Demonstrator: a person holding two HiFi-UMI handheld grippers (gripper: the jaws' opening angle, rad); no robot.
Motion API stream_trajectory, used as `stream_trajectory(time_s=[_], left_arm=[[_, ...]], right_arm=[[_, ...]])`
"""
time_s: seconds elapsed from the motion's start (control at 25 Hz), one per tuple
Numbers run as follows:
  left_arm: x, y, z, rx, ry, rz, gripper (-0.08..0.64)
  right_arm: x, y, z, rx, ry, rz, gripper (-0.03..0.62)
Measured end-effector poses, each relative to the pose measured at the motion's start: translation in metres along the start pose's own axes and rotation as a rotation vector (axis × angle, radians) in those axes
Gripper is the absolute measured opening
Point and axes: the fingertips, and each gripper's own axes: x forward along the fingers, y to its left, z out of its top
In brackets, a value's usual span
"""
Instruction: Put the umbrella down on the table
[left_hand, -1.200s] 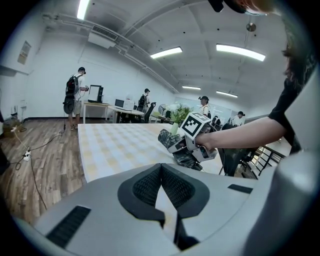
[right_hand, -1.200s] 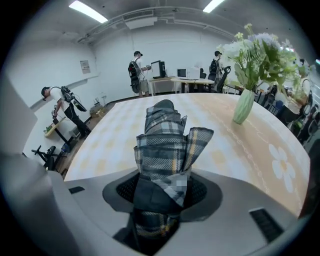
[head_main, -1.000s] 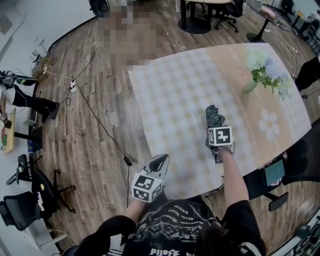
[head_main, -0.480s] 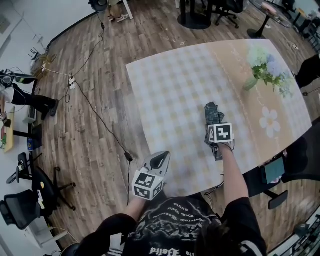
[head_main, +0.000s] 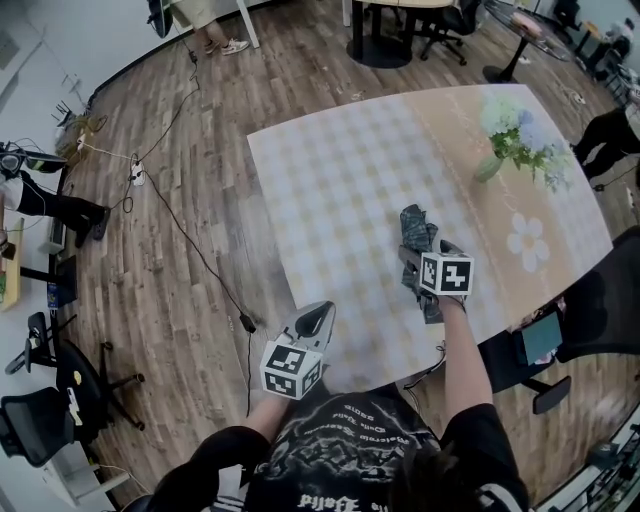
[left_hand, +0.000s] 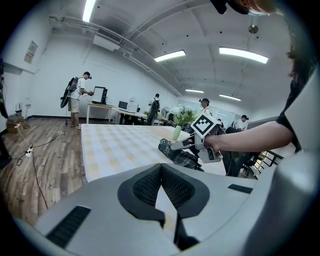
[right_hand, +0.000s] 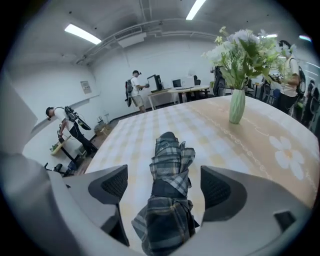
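Note:
A folded dark plaid umbrella (head_main: 418, 235) lies on the checked table (head_main: 330, 190) near its front right part. My right gripper (head_main: 425, 258) hovers just over the umbrella's near end. Its jaws have just been opening and now stand wide on either side of the umbrella (right_hand: 170, 165), with the pads clear of the fabric. In the right gripper view the gripper (right_hand: 162, 182) straddles it. My left gripper (head_main: 318, 320) is at the table's front edge, shut with nothing in it; its pads meet (left_hand: 161, 167). From there the umbrella (left_hand: 177, 154) shows under the right gripper (left_hand: 200, 137).
A green vase of flowers (head_main: 515, 140) stands at the table's far right, also in the right gripper view (right_hand: 237, 100). A black chair (head_main: 600, 310) sits by the right edge. A cable (head_main: 190, 240) runs over the wooden floor at the left. People stand at desks in the background.
The right gripper's jaws have spread apart off the umbrella and the gripper has lifted a little. The umbrella stays lying on the table. The left gripper has hardly moved.

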Motion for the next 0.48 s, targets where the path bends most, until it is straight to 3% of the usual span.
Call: stream_trajectory(time_s=[0.36,0.48], left_arm=[[-0.006,-0.030,0.003,0.026,-0.024,-0.076,0.020],[-0.021,-0.031,0.001,0.047,-0.036,-0.103,0.020]], right_arm=[[-0.078,0.018,0.024,-0.045,-0.199,0.026,0.433],[-0.103,0.042,0.019,-0.068,-0.252,0.026,0.419]])
